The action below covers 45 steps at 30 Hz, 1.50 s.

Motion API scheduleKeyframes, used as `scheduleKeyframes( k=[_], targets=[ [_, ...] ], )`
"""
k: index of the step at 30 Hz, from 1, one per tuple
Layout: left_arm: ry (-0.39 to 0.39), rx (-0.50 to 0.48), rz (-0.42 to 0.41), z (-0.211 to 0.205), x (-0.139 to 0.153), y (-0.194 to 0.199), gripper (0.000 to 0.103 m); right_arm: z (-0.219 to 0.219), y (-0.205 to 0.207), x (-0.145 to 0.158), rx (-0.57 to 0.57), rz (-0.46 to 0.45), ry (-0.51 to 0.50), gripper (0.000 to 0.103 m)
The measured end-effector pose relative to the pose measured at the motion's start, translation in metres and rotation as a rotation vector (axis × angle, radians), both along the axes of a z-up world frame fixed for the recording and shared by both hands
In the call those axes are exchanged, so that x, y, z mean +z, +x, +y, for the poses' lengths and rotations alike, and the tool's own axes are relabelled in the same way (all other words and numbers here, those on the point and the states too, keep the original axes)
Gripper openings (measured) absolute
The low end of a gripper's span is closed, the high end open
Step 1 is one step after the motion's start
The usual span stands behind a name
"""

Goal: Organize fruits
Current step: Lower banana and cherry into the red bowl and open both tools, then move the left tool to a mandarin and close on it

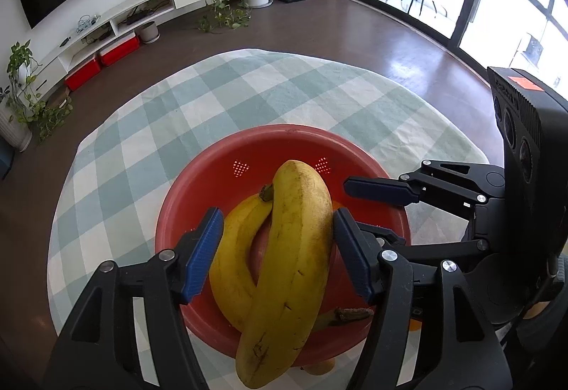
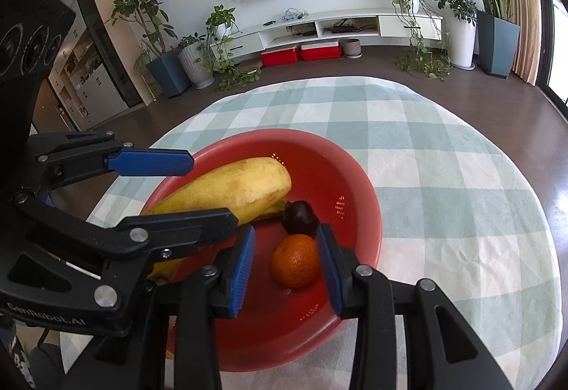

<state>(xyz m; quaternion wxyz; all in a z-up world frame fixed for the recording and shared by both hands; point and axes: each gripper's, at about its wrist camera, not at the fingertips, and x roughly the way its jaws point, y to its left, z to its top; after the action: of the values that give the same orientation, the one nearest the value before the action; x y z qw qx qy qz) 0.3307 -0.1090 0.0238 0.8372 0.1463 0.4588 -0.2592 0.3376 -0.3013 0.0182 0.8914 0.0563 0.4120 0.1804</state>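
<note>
Hovering over the red bowl (image 2: 355, 184) on the checked surface (image 2: 443, 177), both tongs stand spread — left tongs (image 1: 275, 253) astride the bananas (image 1: 294, 265), right tongs (image 2: 287, 269) around the orange (image 2: 295, 260), neither pinching

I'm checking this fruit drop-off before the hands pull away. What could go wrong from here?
1. The top banana lies across the red bowl's near rim, so it could tip out.
2. The left gripper straddles that banana and may drag it when withdrawing.
3. The right gripper flanks the orange and could nudge it.
</note>
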Motion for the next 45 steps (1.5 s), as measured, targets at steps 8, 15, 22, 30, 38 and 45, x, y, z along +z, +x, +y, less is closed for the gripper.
scheduleKeyframes(
  k=[8,15,22,30,38,45],
  targets=[
    [-0.023,0.025,-0.044,0.014,0.017,-0.012,0.07,-0.009,-0.003,0.004,-0.021,-0.003,0.009,0.041],
    [-0.068,0.061,-0.08,0.039,0.03,-0.04,0.075,-0.025,-0.009,0.013,-0.055,-0.024,0.065,0.048],
    [-0.156,0.102,-0.083,0.072,0.027,-0.097,0.081,-0.057,-0.023,0.026,-0.145,-0.076,0.153,0.074],
    [-0.198,0.173,-0.08,0.109,0.001,-0.178,0.095,-0.063,-0.062,0.036,-0.161,-0.14,0.166,0.091],
    [-0.215,0.215,-0.054,0.123,-0.033,-0.236,0.095,-0.047,-0.136,0.026,-0.144,-0.166,0.096,0.091],
    [-0.216,0.202,-0.037,0.108,-0.053,-0.249,0.095,-0.062,-0.189,0.015,-0.24,-0.139,0.13,0.088]
  ],
)
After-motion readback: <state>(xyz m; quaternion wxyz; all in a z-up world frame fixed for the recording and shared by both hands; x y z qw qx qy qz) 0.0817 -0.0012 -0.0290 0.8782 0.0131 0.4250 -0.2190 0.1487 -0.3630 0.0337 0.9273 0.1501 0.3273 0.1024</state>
